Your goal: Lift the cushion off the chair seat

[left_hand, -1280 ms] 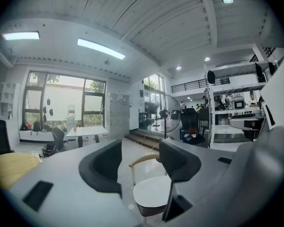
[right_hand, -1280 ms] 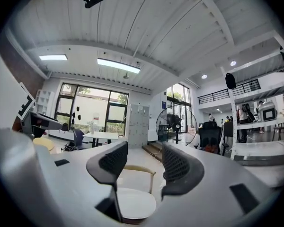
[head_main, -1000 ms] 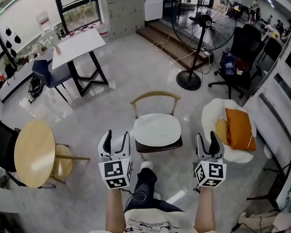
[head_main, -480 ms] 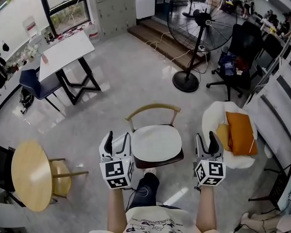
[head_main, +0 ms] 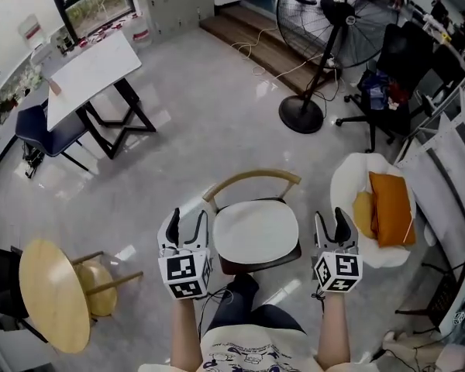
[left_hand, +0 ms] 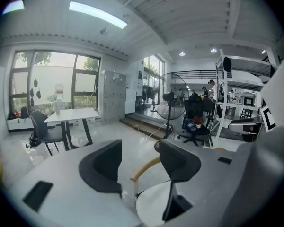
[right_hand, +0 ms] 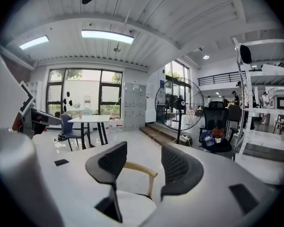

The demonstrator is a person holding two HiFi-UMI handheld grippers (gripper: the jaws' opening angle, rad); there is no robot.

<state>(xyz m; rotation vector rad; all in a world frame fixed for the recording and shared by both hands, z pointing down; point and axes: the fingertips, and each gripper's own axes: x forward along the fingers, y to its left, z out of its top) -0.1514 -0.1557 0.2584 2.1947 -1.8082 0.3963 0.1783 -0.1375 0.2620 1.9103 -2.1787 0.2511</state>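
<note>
Cushion (head_main: pixel 256 233), white, lying on the chair (head_main: pixel 252 178) seat: we are flanking it with left claw (head_main: pixel 187 222) and right claw (head_main: pixel 331 222), both open and empty, the right just opening further, and judging an uneven grab could tip it off sideways.

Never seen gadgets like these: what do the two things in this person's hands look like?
The left tool and right tool match: pale grey bodies, two curved black jaws, a cube of black-and-white square markers behind. The shirt is pale, printed.
</note>
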